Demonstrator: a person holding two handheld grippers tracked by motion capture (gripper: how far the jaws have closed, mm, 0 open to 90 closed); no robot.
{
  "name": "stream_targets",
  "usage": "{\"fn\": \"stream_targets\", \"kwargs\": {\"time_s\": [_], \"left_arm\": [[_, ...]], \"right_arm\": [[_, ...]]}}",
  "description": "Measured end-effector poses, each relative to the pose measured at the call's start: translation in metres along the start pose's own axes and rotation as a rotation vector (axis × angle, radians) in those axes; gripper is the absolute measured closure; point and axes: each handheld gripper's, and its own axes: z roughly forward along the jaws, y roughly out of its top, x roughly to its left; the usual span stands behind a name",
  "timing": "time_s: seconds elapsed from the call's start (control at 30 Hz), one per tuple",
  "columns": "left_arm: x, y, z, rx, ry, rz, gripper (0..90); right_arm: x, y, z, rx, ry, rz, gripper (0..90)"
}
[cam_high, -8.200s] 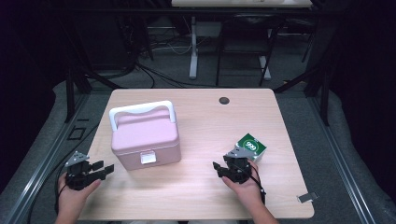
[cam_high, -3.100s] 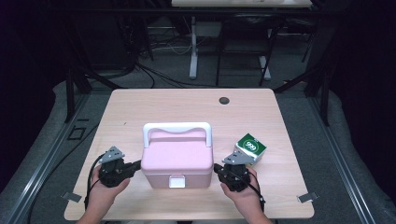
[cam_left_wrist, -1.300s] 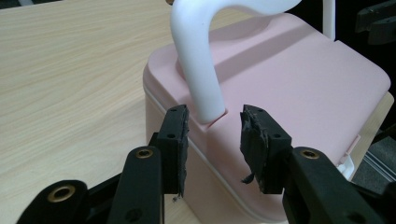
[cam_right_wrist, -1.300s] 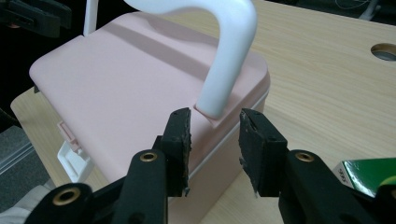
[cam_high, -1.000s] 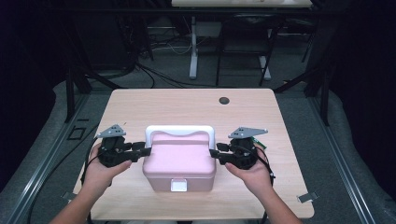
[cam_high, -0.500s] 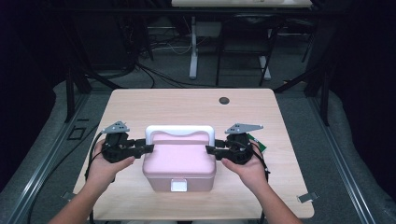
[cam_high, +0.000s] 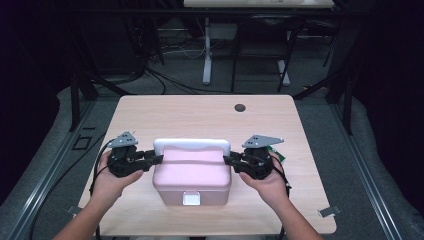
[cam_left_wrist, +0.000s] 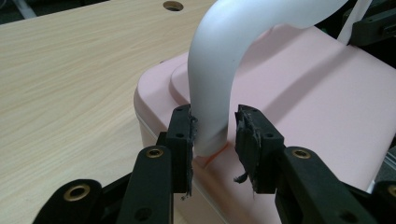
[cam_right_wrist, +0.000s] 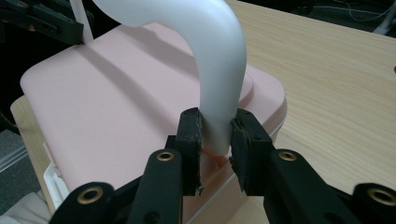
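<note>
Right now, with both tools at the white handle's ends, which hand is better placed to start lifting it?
Right. The right tool has both pads against the white handle of the pink box. The left tool, jaws just closing, touches on one side, with a gap at its other pad.

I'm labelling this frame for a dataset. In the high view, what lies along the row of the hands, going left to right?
left gripper → pink box → right gripper → green packet, partly hidden behind the right gripper's plate.
</note>
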Motion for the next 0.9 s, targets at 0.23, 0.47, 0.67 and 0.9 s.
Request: {"fn": "stream_targets", "kwargs": {"time_s": [0.23, 0.47, 0.67, 0.9], "left_arm": [[0.004, 0.001, 0.002, 0.007, -0.006, -0.018, 70.6], [-0.002, 0.000, -0.002, 0.012, 0.006, 0.014, 73.0], [-0.006, -0.002, -0.007, 0.027, -0.008, 0.029, 73.1], [-0.010, -0.003, -0.010, 0.037, -0.022, 0.036, 73.2]], "right_arm": [[-0.005, 0.000, 0.003, -0.007, 0.034, 0.014, 74.2], [0.001, -0.001, -0.001, 0.003, 0.009, -0.029, 74.7], [0.005, -0.003, -0.005, 0.004, 0.023, -0.033, 74.8], [0.010, -0.007, -0.011, 0.009, 0.027, -0.044, 74.9]]}}
